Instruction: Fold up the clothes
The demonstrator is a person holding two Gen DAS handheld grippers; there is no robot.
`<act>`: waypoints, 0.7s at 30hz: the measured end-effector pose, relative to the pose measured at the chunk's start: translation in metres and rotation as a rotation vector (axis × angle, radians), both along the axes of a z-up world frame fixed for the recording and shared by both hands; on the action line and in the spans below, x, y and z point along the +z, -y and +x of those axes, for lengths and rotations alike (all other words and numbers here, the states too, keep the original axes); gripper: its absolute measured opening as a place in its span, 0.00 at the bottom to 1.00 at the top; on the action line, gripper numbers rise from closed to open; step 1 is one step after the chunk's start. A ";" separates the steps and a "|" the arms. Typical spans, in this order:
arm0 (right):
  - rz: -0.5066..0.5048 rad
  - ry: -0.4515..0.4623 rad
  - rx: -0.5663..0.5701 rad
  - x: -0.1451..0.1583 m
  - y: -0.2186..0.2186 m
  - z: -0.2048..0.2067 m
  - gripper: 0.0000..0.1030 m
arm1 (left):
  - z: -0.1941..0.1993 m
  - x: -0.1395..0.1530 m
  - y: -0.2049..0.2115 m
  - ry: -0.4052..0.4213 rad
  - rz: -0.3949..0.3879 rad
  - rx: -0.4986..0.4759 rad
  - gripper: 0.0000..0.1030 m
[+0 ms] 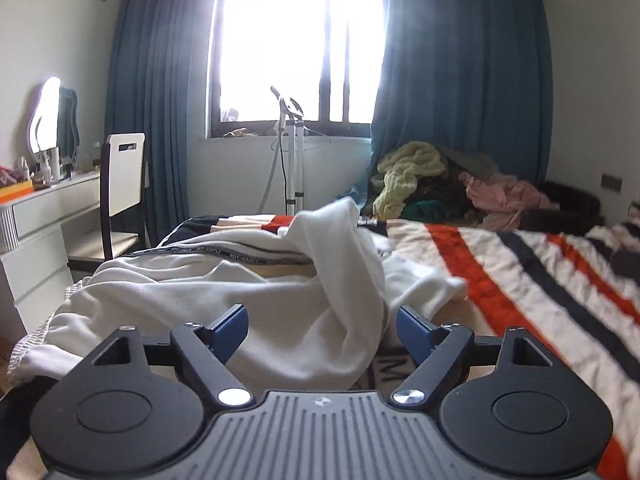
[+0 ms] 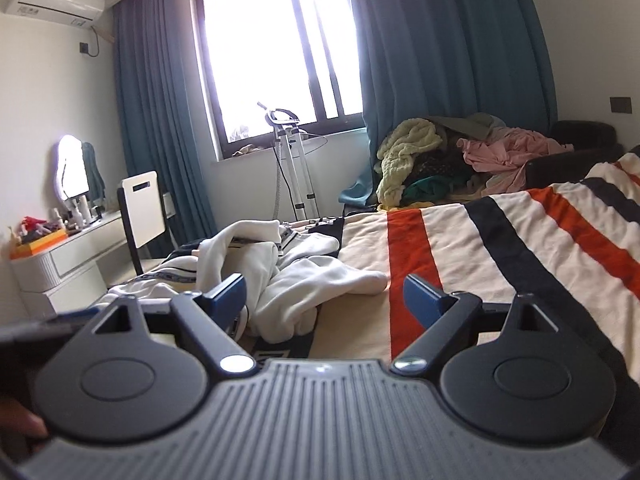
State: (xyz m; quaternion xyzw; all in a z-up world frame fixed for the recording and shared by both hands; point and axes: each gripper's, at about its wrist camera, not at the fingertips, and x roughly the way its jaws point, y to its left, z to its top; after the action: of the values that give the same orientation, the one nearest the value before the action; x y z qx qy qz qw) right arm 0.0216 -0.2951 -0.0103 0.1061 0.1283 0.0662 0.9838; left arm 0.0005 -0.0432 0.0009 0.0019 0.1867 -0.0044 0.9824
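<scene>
Left wrist: left claw [image 1: 322, 330] agape over white garment [image 1: 224, 300]; bed [image 1: 520, 272].

Left gripper [image 1: 320, 330] and right gripper [image 2: 324, 300] were both held low and roughly level, pointing forward, jaws spread wide with nothing gripped between the blue fingertips [image 1: 230, 330].

Blown-out window [image 1: 296, 40] backlight, dim foreground, perhaps slight blur, bowed fisheye edges.

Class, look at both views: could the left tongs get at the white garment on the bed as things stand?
Probably yes. The left tongs are open, with the white garment crumpled directly ahead on the striped blanket and nothing between.
</scene>
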 end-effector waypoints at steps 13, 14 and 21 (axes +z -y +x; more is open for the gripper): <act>0.033 -0.078 -0.053 -0.017 0.009 0.007 0.85 | 0.053 -0.020 0.018 -0.025 0.183 -0.046 0.80; 0.043 -0.087 -0.064 -0.018 0.012 0.007 0.85 | 0.061 -0.017 0.024 -0.019 0.210 -0.059 0.80; 0.089 -0.135 -0.183 -0.032 0.035 0.016 0.85 | 0.149 0.005 0.083 -0.033 0.434 -0.103 0.80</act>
State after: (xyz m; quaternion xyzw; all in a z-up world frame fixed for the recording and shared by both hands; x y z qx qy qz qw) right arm 0.0373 -0.3299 -0.0419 0.1651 0.1808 -0.0257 0.9692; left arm 0.1497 -0.1258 0.0063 0.2229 0.1988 -0.0141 0.9543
